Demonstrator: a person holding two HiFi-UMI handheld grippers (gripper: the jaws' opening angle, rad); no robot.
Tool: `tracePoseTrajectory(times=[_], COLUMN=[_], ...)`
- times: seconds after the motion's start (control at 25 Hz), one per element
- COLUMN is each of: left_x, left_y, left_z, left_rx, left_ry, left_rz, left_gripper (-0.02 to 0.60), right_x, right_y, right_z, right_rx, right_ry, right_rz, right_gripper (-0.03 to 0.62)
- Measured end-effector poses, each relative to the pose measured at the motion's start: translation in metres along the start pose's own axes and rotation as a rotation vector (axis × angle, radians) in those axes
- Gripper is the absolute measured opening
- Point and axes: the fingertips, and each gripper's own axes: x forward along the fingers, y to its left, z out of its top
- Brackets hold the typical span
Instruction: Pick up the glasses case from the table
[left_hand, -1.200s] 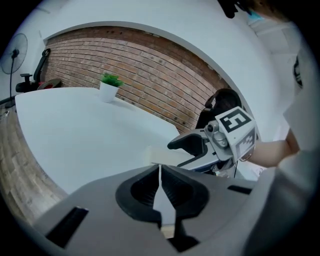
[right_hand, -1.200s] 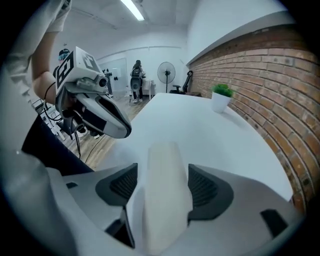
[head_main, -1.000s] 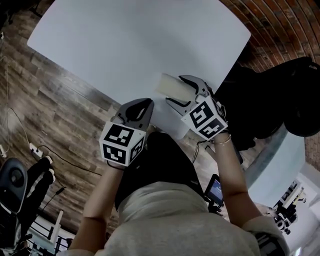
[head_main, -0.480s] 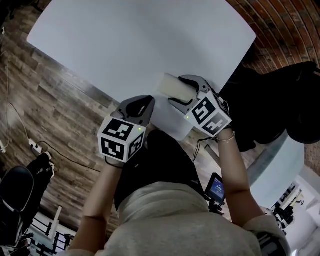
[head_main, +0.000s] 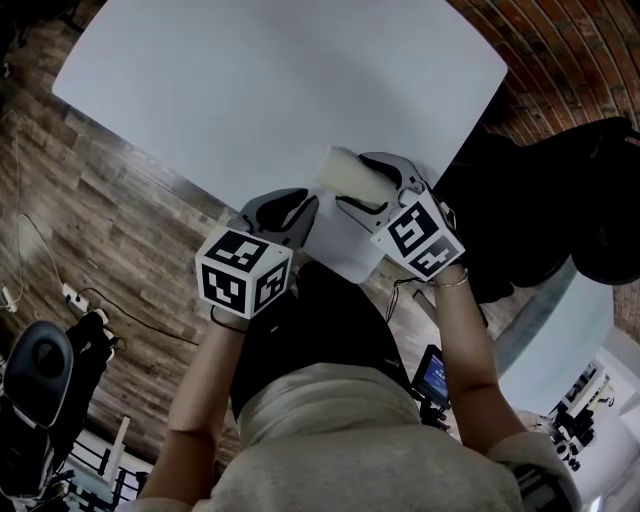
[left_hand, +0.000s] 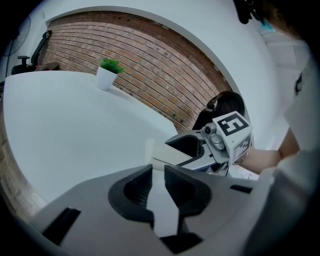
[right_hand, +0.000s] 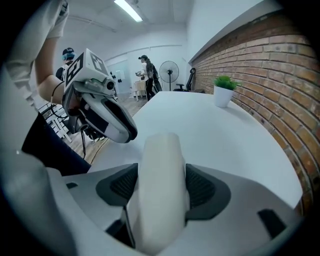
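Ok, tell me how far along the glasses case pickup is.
Done: the right gripper is shut on the glasses case, fingers pressing both sides. In hand: the case held at the table's near edge. Left: lifting it clear; whether it already hangs off the table cannot be told.

Bright, even indoor light; ceiling strip lamp (right_hand: 129, 10) glows overhead. White table (head_main: 250, 90) faintly glary. Both gripper views fisheye-bent, dark-vignetted corners; foreground soft, blurred.

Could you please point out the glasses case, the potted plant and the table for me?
glasses case (right_hand: 160, 165), right gripper view: the middle of its pale rounded shell.
potted plant (right_hand: 222, 96), right gripper view: its white pot.
table (head_main: 280, 90), head view: a bare part of its white top.
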Motion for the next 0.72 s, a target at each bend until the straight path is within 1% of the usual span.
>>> tracePoseTrajectory(times=[0.08, 0.24, 0.36, 0.48, 0.64, 0.72], left_x=[0.004, 0.011, 0.017, 0.02, 0.022, 0.022], left_y=[-0.003, -0.007, -0.018, -0.021, -0.029, -0.031], left_z=[0.002, 0.006, 0.011, 0.019, 0.028, 0.029], left_rx=[0.0, -0.026, -0.047, -0.032, -0.046, -0.041], left_ry=[0.005, 0.005, -0.005, -0.024, -0.034, -0.028], left_rz=[-0.013, -0.04, -0.108, -0.134, -0.162, -0.172], left_gripper=[0.14, 0.191, 0.25, 0.268, 0.27, 0.27], right_x=[-0.004, -0.012, -0.017, -0.016, -0.026, -0.029], right_y=[0.0, 0.0, 0.002, 0.007, 0.014, 0.017], right_z=[0.002, 0.007, 0.01, 0.015, 0.024, 0.026], right_rx=[-0.01, -0.012, -0.029, -0.066, -0.091, -0.095], right_ry=[-0.019, -0.062, -0.094, -0.118, -0.159, -0.174], right_rz=[-0.002, -0.011, -0.011, -0.005, -0.003, -0.007], right_gripper=[0.298, 0.298, 0.298, 0.298, 0.298, 0.298])
